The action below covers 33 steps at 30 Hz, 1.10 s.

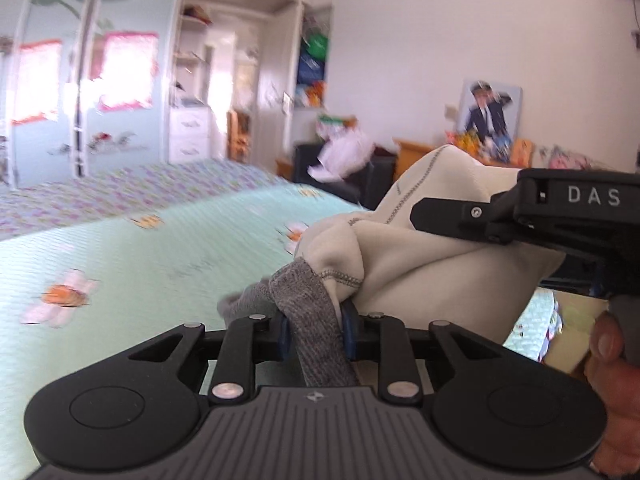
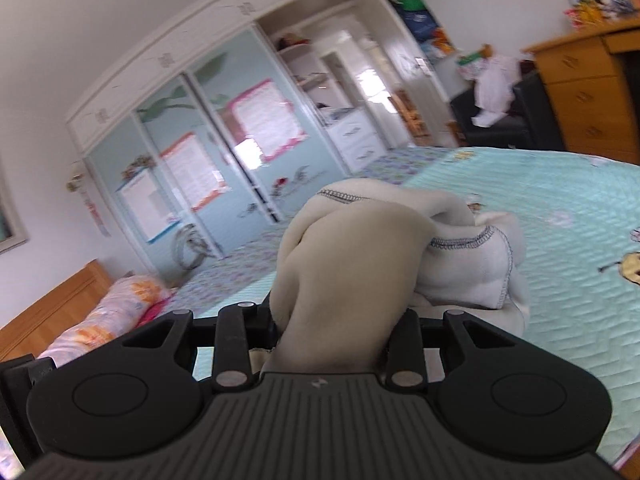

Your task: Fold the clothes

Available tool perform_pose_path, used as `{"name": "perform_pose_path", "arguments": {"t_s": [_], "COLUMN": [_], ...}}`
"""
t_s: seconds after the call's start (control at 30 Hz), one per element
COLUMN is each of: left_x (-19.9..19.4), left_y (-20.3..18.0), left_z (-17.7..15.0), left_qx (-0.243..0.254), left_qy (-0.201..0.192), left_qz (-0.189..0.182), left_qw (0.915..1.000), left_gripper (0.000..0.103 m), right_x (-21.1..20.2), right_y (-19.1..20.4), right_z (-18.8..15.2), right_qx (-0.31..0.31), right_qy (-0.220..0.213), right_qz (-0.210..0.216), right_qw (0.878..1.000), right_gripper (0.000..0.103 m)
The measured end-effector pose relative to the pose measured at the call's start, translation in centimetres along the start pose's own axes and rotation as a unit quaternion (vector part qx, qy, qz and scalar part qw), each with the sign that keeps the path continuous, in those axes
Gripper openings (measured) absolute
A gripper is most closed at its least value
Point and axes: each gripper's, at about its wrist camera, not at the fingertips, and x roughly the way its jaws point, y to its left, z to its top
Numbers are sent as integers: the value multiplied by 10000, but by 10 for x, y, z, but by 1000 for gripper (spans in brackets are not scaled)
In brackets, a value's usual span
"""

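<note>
A cream garment with dark stitched seams (image 1: 448, 240) and a grey ribbed cuff (image 1: 316, 316) is lifted above the bed. My left gripper (image 1: 315, 334) is shut on the grey cuff, its blue pads pressed to either side. The right gripper's black body (image 1: 560, 216) reaches in from the right, against the cream cloth. In the right wrist view my right gripper (image 2: 332, 332) is shut on a bunched fold of the same cream garment (image 2: 352, 264), which hides its fingertips. The rest of the cloth hangs bunched in front.
A mint-green bedspread with flower prints (image 1: 132, 264) (image 2: 560, 272) lies below. A mirrored wardrobe (image 2: 192, 152) stands behind the bed. A wooden dresser (image 2: 588, 92), a dark chair with white clothes (image 2: 496, 112) and a floral pillow (image 2: 108, 320) surround it.
</note>
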Motion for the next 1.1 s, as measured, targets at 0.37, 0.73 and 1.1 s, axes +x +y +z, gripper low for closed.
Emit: {"name": "perform_pose_path", "arguments": {"t_s": [0.37, 0.73, 1.1], "left_x": [-163, -208, -159], "left_y": [43, 130, 141], "left_z": [7, -75, -85], "left_qx": [-28, -1165, -1314], "left_qy": [-697, 440, 931], "left_qz": [1511, 2587, 2067], "left_qw": [9861, 9579, 9651], "left_gripper": [42, 81, 81], "right_x": [-22, 31, 51], "right_y": [130, 143, 114], "right_z": [0, -95, -163], "right_qx": [-555, -163, 216], "right_qy": [333, 2167, 3044], "right_qz": [1820, 1050, 592], "right_qw": [9812, 9704, 9504], "right_gripper": [40, 72, 73]}}
